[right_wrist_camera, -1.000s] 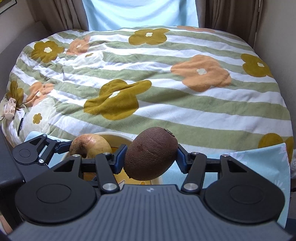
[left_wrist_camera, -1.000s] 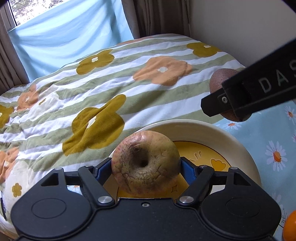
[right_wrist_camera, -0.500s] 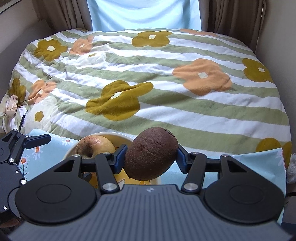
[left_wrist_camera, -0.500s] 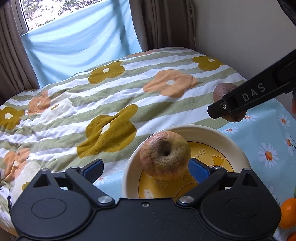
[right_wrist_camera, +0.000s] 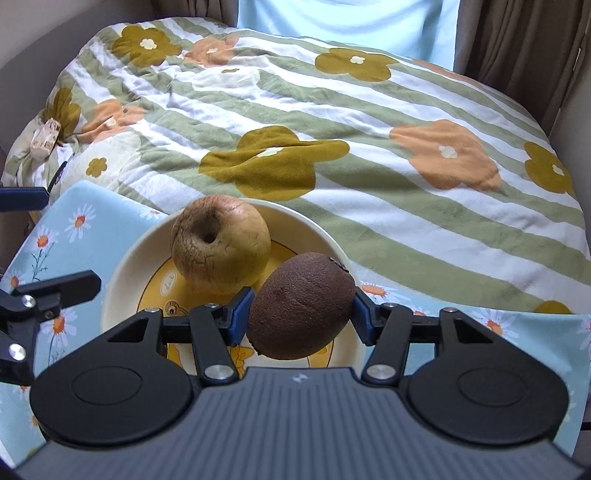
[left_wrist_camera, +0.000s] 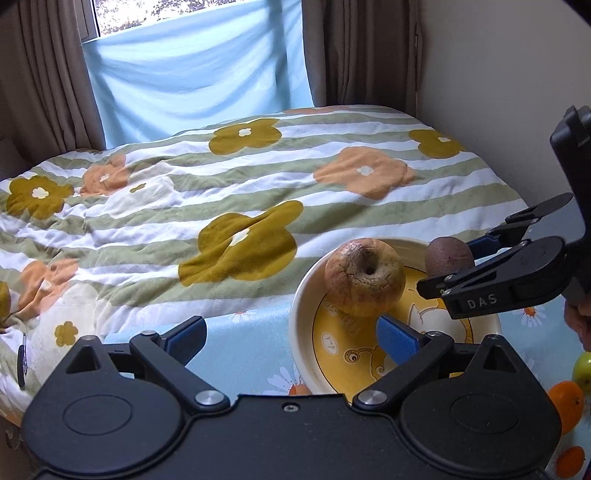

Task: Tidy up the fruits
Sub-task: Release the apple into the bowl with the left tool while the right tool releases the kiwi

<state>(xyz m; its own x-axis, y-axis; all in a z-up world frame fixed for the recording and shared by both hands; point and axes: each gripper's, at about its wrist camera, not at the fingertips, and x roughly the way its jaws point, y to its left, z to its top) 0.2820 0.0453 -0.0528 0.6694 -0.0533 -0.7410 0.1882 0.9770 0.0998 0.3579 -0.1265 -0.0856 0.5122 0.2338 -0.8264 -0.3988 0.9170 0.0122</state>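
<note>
Left gripper hung angled down beside the bowl, jaws wide after opening, nothing between them. Apple sat in the bowl. Right gripper tilted down over the bowl, clamped on the kiwi.

A bed fills mid-frame under a striped quilt with flowers. At top, daylight comes through a window behind a blue drape, brown curtains either side; plain wall upper right.
</note>
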